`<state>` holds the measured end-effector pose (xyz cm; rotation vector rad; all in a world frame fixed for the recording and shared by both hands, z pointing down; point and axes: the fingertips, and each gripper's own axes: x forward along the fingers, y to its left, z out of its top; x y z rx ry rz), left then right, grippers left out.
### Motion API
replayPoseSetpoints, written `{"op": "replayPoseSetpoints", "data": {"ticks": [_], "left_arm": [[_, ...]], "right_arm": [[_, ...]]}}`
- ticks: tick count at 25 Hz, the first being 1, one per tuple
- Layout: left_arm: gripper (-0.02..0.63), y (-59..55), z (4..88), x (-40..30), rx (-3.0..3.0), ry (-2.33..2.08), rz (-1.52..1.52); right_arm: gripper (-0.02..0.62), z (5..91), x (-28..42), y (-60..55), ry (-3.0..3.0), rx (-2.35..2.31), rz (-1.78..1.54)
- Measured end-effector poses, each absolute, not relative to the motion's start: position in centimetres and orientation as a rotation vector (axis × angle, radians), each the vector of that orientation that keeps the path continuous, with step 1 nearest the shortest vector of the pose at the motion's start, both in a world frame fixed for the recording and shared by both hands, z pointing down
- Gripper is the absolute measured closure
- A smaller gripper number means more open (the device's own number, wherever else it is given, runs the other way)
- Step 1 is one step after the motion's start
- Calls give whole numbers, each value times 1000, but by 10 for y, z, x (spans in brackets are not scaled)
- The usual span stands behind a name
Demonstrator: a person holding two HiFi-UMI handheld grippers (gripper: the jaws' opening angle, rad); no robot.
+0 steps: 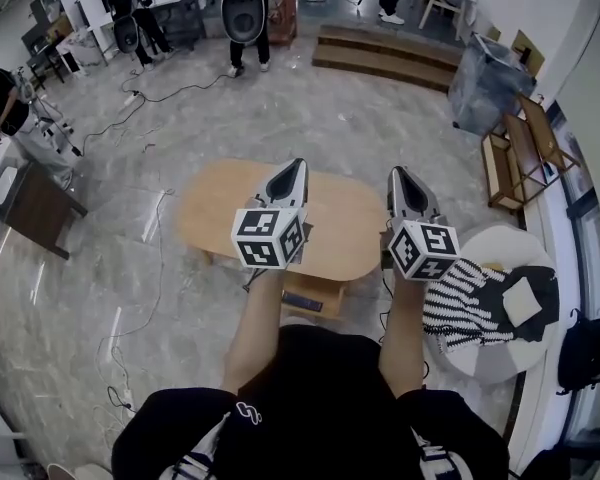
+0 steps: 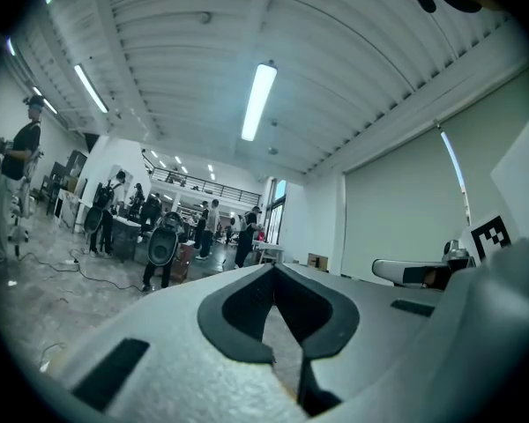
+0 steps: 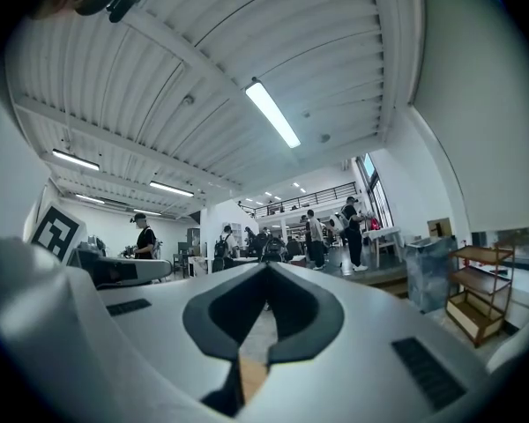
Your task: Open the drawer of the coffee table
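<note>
The room is a large hall with a grey marbled floor [image 1: 380,118]; people and equipment stand at its far end. A dark wooden desk [image 1: 40,208] stands at the left edge, with cables lying on the floor beside it. The oval wooden coffee table [image 1: 220,213] stands at centre. Its drawer [image 1: 315,290] shows under the near edge of the tabletop, between the person's two forearms; whether it is pulled out cannot be told. The left tongs [image 1: 298,164] are held level in the air over the tabletop, jaws closed tip to tip, well apart from the drawer. The right tongs [image 1: 395,172] are held parallel beside them, jaws likewise closed on nothing. A round white stool [image 1: 490,363] carrying a striped cloth [image 1: 465,303] stands at the right, near a wooden rack [image 1: 520,153].
</note>
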<state>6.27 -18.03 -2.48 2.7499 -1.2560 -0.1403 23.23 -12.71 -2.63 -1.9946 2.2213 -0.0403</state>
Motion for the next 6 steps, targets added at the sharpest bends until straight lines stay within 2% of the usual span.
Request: {"op": "replayPoseSetpoints", "data": {"ticks": [6], "left_arm": [[597, -182, -14, 77, 2742, -1215, -110]], "right_arm": [[584, -22, 240, -127, 2223, -1994, -57]]}}
